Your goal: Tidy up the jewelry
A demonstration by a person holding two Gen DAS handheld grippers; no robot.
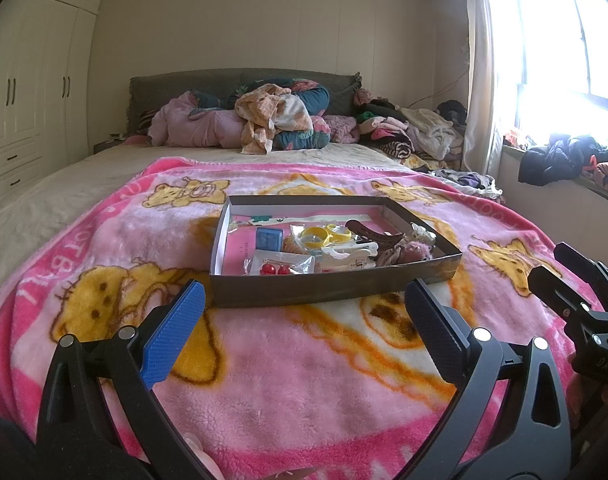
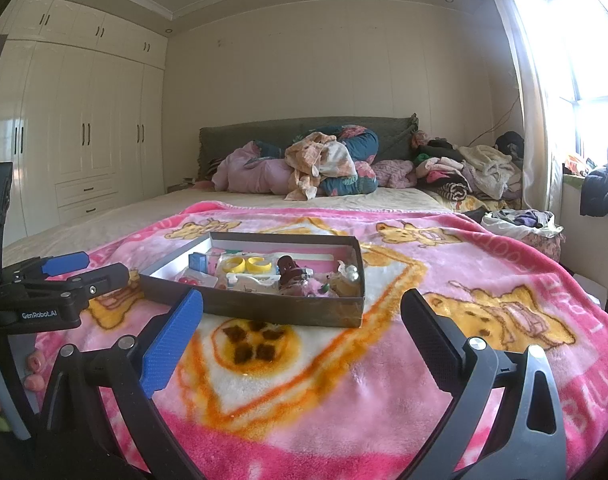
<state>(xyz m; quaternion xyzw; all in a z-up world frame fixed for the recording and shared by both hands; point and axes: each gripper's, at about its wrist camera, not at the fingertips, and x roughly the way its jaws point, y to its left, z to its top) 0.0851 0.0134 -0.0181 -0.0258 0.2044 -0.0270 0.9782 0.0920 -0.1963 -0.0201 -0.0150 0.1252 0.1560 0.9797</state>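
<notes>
I see the bed [image 1: 44, 200] under a pink blanket [image 1: 304, 380], and on the blanket a shallow box [image 1: 327, 292], my landmark. Inside the box lie the jewelry bits, crowded together: 2 yellow bangles [image 1: 323, 236], a brown clip [image 1: 377, 236], a blue case [image 1: 269, 237] and red earrings [image 1: 275, 269] in a bag at the box's near wall. Nothing lies outside the box, which fits a sort either pending or finished. If sorting goes on, I'd come in low over the near wall and pinch 1 small piece at a time. The left hand-held gripper [image 1: 304, 308] and right hand-held gripper [image 2: 302, 312] hover short of the box, both gaping wide, holding nothing.
</notes>
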